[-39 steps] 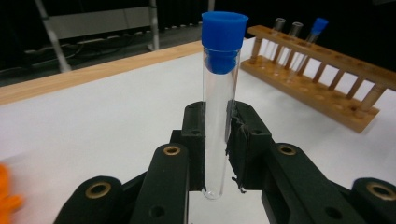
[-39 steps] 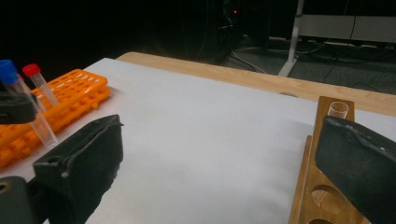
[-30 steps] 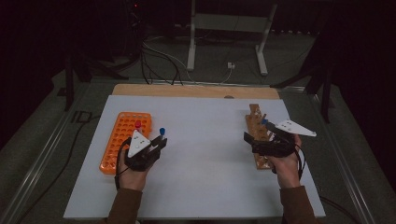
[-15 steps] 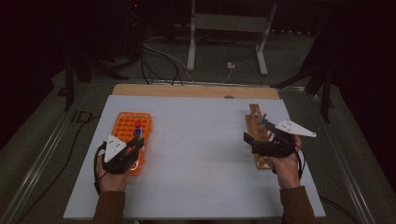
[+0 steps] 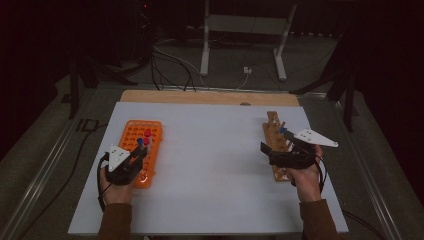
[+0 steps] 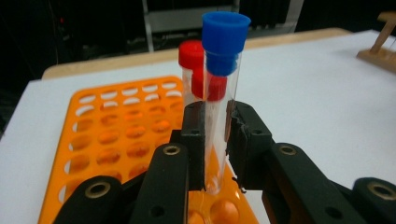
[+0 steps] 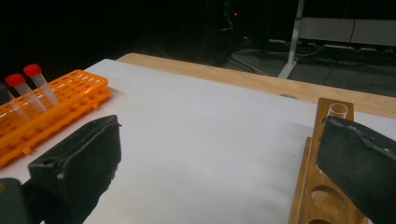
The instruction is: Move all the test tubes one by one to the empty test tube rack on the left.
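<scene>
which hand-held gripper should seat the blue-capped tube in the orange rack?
Left. The left hand-held gripper already clamps the blue-capped clear tube over the orange plastic rack; the right hand-held gripper sits open by the wooden rack.

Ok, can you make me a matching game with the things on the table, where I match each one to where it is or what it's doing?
Things:
1. blue-capped tube
2. orange rack
3. wooden rack
4. right gripper

Places or states:
A. lying on the left side of the white table
B. jaws spread wide, holding nothing
C. clamped upright in the left gripper
D. lying on the right side of the table

Pairs: 1-C, 2-A, 3-D, 4-B
</scene>
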A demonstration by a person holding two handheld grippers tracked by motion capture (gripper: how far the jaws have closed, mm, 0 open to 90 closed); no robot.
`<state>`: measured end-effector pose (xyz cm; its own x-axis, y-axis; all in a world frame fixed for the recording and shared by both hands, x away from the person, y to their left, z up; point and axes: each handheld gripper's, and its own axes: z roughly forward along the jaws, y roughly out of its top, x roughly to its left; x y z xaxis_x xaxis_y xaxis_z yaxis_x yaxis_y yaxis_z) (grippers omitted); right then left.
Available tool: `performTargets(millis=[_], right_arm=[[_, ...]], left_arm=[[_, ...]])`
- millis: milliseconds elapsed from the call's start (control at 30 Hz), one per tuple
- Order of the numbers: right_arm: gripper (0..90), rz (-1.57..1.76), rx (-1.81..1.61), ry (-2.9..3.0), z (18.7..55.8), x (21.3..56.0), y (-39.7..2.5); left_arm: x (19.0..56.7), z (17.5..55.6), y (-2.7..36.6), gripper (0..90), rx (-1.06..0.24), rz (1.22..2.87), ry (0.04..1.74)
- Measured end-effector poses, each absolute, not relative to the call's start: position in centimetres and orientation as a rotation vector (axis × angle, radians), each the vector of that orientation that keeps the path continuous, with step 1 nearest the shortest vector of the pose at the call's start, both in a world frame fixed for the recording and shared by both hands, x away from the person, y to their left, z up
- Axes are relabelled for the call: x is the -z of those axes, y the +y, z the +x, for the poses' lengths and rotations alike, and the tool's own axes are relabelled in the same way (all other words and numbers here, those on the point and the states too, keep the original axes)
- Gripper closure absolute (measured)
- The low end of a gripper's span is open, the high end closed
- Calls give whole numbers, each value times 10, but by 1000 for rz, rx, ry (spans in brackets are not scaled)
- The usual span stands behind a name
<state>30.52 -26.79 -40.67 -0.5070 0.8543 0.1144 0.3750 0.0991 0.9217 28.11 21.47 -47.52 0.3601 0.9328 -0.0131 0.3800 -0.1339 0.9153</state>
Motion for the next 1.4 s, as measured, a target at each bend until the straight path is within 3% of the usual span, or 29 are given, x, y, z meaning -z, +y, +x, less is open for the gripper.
performTargets(millis=[267, 767, 967, 1233, 1400], right_arm=[[2, 1191, -1393, 1941, 305, 407, -267], [3, 1201, -1389, 1936, 306, 408, -268], [3, 1213, -1387, 1913, 308, 407, -274], [3, 1240, -1363, 1854, 315, 404, -291], [4, 1271, -1351, 1829, 325, 406, -302]], left_arm=[[481, 288, 210, 778, -684, 1804, 1295], [486, 294, 203, 766, -668, 1872, 1357], [477, 286, 209, 570, -658, 1785, 1313], [464, 279, 214, 443, -582, 1696, 1226], [457, 275, 210, 267, -595, 1655, 1189]])
